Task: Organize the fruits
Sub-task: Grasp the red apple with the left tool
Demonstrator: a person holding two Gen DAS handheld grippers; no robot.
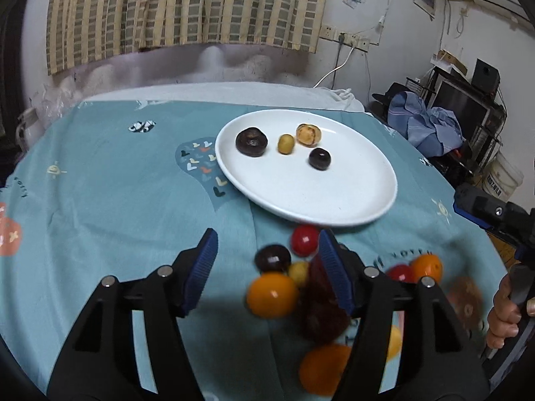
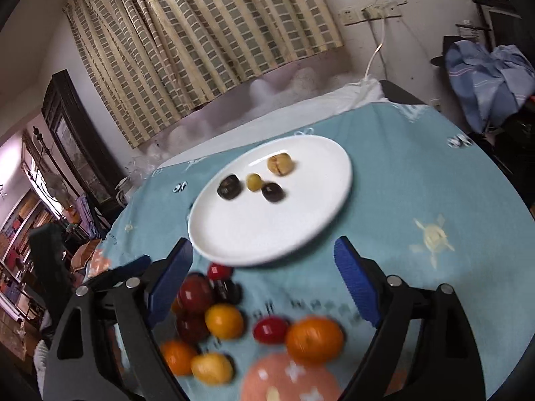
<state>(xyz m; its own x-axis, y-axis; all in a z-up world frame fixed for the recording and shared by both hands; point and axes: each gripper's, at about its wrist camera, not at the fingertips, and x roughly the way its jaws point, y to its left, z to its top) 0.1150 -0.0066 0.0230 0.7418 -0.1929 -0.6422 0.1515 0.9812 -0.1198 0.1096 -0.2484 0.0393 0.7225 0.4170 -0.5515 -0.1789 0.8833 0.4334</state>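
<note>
A white plate [image 1: 301, 200] on the teal cloth holds several small fruits: two dark ones [image 1: 251, 141], a yellow-green one [image 1: 286, 143] and a tan-orange one [image 1: 308, 134]. Loose fruits lie in front of it: a red tomato [image 1: 303, 240], a dark fruit [image 1: 272, 258], an orange one [image 1: 271, 294] and a dark red one [image 1: 321, 310]. My left gripper [image 1: 267, 244] hangs open over this pile, its pads pressing nothing. My right gripper [image 2: 262, 250] stands open before the plate [image 2: 267, 234], above an orange [image 2: 314, 339], a red tomato [image 2: 270, 330] and more fruit.
The round table carries a teal patterned cloth [image 1: 117, 183]. A person's hand [image 1: 505, 314] grips the other tool at the right edge. Behind the table are a striped curtain [image 1: 184, 10], a wall with sockets, and blue clothes [image 1: 424, 123] on furniture to the right.
</note>
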